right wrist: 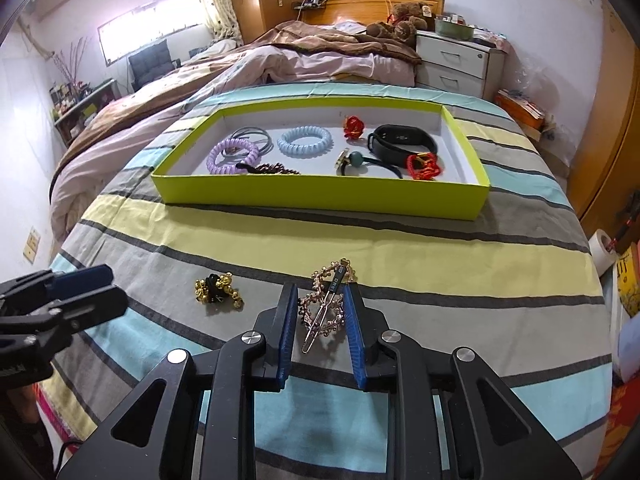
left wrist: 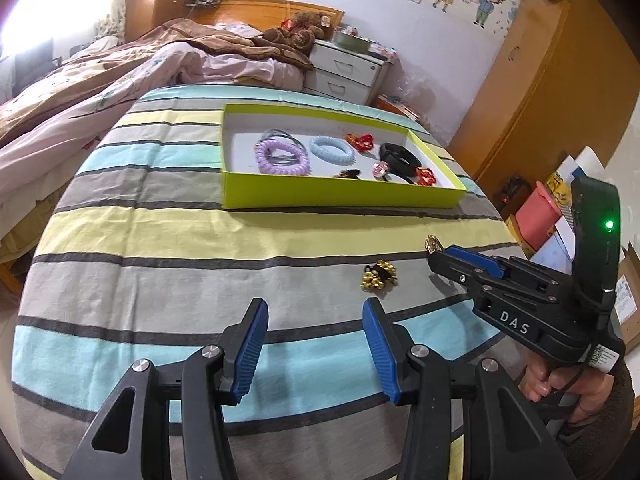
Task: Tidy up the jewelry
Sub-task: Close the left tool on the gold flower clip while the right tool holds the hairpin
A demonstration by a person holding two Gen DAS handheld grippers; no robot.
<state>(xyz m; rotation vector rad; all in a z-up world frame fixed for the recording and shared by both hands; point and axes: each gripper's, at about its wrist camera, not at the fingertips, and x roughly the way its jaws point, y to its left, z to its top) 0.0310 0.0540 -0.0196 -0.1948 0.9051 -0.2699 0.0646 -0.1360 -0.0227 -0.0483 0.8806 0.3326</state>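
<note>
A lime-green box (left wrist: 340,196) (right wrist: 320,200) on the striped cloth holds several hair ties, a black band (right wrist: 402,138) and red knots. My right gripper (right wrist: 320,300) is shut on a rose-gold beaded hair clip (right wrist: 326,308), held just above the cloth; its tip shows in the left wrist view (left wrist: 433,243). A black hair tie with gold bells (left wrist: 379,276) (right wrist: 218,290) lies on the cloth to the left of the clip. My left gripper (left wrist: 316,312) is open and empty, just short of the bell tie.
A bed with pink and brown bedding (right wrist: 280,60) lies behind the table. A white drawer unit (right wrist: 456,64) and a wooden wardrobe (left wrist: 560,80) stand at the right. Boxes and papers (left wrist: 540,216) sit beyond the table's right edge.
</note>
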